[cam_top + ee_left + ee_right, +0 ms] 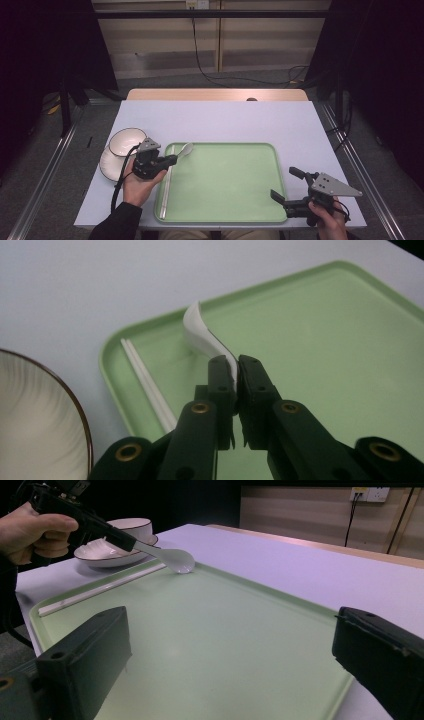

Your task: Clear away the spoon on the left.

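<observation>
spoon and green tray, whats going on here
A person holds a gripper in each hand at a table. The left gripper is shut on the handle of a white spoon, holding its bowl at the far left corner of the green tray. A pair of white chopsticks lies along the tray's left edge. A bowl and a plate sit just left of the tray. The right gripper is open at the tray's near right corner.
</observation>
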`<state>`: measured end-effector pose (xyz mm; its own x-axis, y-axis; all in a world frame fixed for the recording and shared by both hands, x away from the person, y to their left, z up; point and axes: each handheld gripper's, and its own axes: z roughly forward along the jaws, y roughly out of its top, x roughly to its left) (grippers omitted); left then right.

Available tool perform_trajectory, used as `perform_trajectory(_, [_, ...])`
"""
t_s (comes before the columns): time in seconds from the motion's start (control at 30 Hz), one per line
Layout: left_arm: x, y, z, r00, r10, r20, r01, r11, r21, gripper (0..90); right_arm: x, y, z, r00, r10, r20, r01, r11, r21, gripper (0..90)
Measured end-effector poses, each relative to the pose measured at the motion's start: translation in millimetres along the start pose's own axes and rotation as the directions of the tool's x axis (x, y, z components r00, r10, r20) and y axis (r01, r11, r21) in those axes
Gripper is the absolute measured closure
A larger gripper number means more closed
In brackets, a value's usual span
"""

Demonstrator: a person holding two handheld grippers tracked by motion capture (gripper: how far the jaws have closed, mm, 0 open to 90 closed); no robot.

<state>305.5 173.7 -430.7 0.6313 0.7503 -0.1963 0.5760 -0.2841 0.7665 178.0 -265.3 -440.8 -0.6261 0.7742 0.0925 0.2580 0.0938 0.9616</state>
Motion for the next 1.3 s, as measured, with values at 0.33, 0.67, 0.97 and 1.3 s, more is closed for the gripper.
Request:
perform_trajectory(0.33, [-0.3,-15.3,8.0,1.0000,0.007,-0.007,-0.006,0.9979,0.064,85.3,0.1,-0.1,0.6,1.0000,0.000,0.003,0.000,1.000,0.003,2.0])
perform_trajectory(0.67, [-2.2,-26.9,18.2,1.0000,-0.005,0.004,0.005,0.9942,0.108,85.2,0.1,-0.2,0.6,1.0000,0.002,-0.003,-0.002,1.000,0.003,2.0])
perform_trajectory(0.97, [-1.1,-30.5,25.8,0.9999,-0.013,-0.003,0.013,0.9897,0.143,84.5,-0.3,-0.2,0.6,1.0000,0.004,-0.005,-0.004,1.000,0.001,2.0])
perform_trajectory(1.3, [-2.7,-31.8,27.4,1.0000,0.004,0.006,-0.005,0.9894,0.145,78.5,-0.2,-0.2,0.0,1.0000,0.003,-0.007,-0.003,1.000,0.002,2.0])
